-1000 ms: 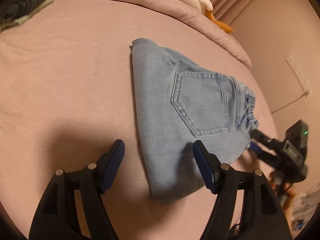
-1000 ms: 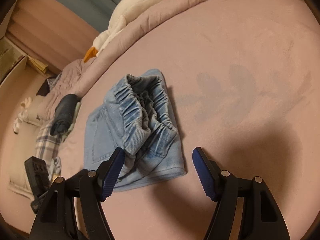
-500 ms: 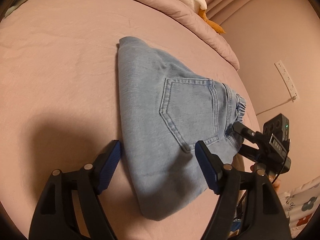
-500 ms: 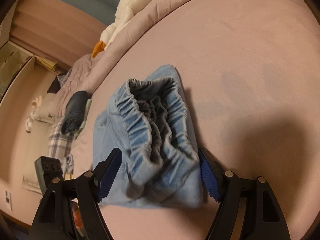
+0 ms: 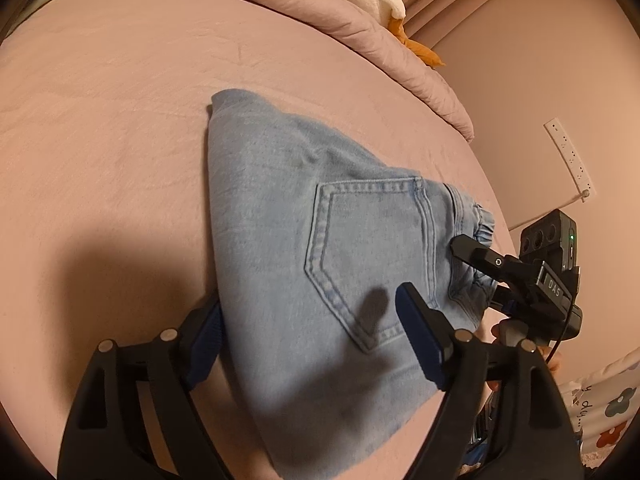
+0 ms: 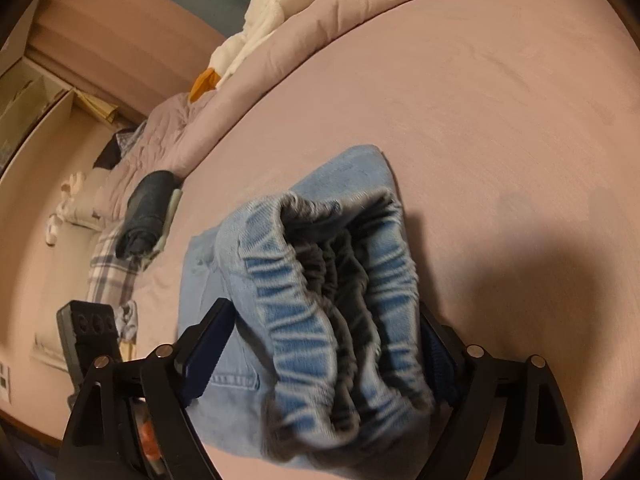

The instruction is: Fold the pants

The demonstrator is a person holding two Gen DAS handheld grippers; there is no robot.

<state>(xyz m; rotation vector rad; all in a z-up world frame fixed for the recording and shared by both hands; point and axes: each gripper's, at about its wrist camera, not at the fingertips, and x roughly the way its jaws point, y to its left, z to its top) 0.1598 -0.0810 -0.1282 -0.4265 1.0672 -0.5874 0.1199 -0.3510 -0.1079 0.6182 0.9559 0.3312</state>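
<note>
A: Pink bed sheet (image 5: pixel 120 128), folded jeans (image 5: pixel 320 264) lie on it. Left gripper (image 5: pixel 308 336) & right gripper (image 6: pixel 326 344)?

B: Both jaws opening, straddling denim, no grip yet. Imo push deep, then pinch all layers.

The bed (image 5: pixel 120 140) lies bare and wide to the left of the folded pants (image 5: pixel 320 260) and beyond them, free passage up to the rolled quilt (image 5: pixel 360 28) along the far edge. On the waistband side the right claw (image 5: pixel 472 276) crowds the bed's edge, with the wall (image 5: pixel 500 100) close behind. From the right wrist view, open sheet stretches right of the pants (image 6: pixel 320 280); a dark bundle (image 6: pixel 146 212) sits at the far left edge.
</note>
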